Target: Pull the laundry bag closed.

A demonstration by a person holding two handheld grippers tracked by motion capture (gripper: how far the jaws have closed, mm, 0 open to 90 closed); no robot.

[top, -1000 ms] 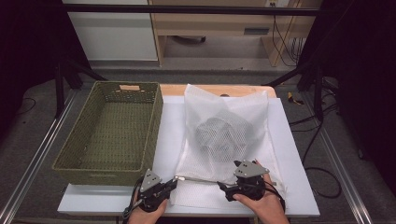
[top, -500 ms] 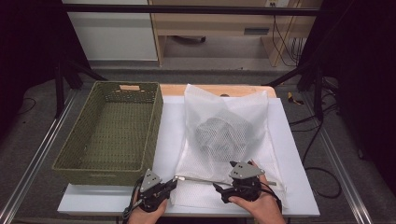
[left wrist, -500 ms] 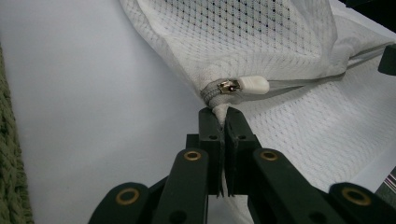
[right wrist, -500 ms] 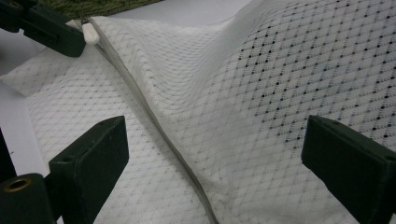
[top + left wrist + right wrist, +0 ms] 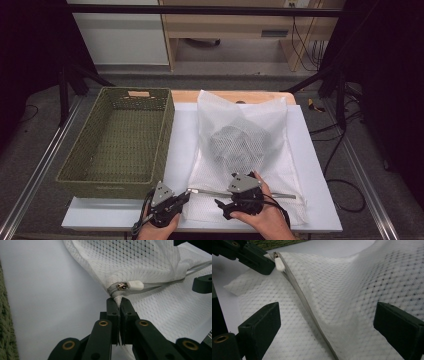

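Observation:
A white mesh laundry bag [image 5: 227, 107] lies on the white table [image 5: 181, 132] with a grey bundle [image 5: 241, 142] inside it. Its zipper [image 5: 272, 195] runs along the near edge. My left gripper [image 5: 187, 193] is shut on the bag's corner [image 5: 117, 298] just below the white zipper pull [image 5: 136, 285]. My right gripper [image 5: 223, 207] is open, its jaws wide on either side of the zipper [image 5: 308, 308] and hovering over the mesh. Farther off in the right gripper view are the pull [image 5: 279, 264] and the left gripper [image 5: 265, 267].
A green woven basket [image 5: 107, 189] stands empty on the left of the table, close to the bag. Beyond the table's far edge are a floor, cables [image 5: 345, 135] and dark stand legs. Metal rails run along both sides.
My right gripper has slid left along the zipper toward the left gripper. The left gripper has stayed put, holding the bag's corner.

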